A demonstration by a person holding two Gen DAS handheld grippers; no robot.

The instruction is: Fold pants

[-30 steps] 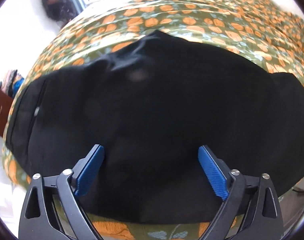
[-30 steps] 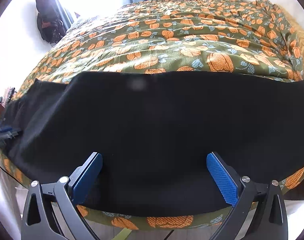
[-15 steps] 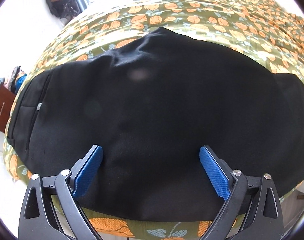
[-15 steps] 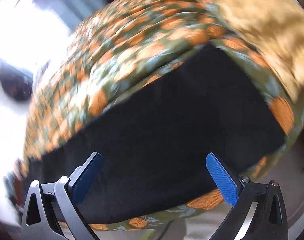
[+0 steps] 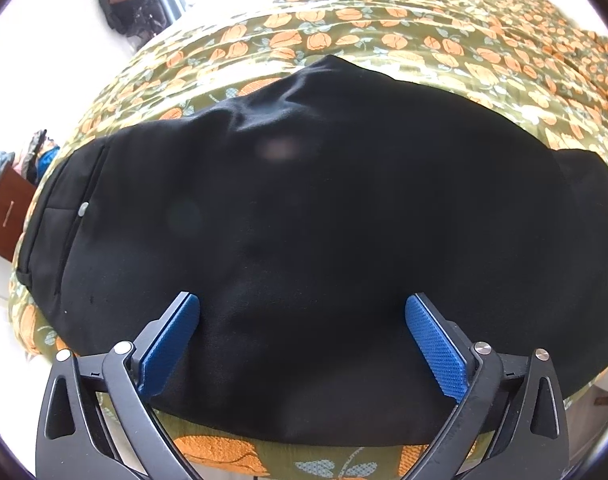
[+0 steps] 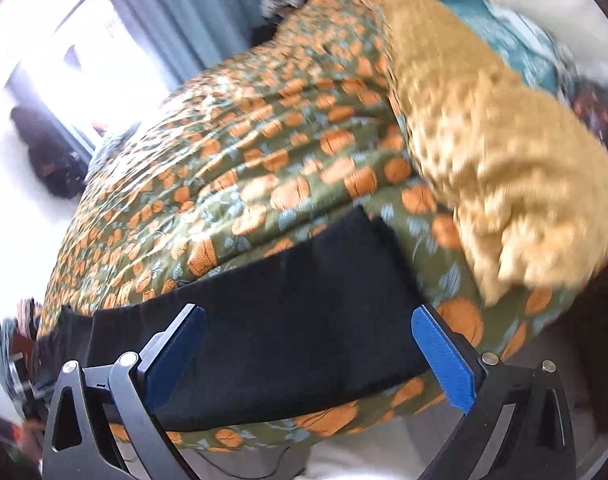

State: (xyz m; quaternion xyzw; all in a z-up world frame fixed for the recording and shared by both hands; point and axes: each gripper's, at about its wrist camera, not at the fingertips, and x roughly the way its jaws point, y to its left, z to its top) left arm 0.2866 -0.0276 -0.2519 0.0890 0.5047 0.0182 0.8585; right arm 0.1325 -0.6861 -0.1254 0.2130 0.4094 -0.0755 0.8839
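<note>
Pants [image 5: 324, 220] are lying flat on the floral bed [image 5: 444, 40] while the right hand-held gripper [image 6: 308, 344], wide and empty, is swinging toward the leg end, the left hand-held gripper [image 5: 301, 332] having just been opening wide, suggesting a fold is coming.

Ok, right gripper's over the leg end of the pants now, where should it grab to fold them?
Probably the hem corner of the pants nearest the right gripper, coming in from the bed's near edge. The leg lies flat on the bedspread, and its square end by the tan blanket gives a free edge to slide a finger under. Its jaws stand open.
</note>
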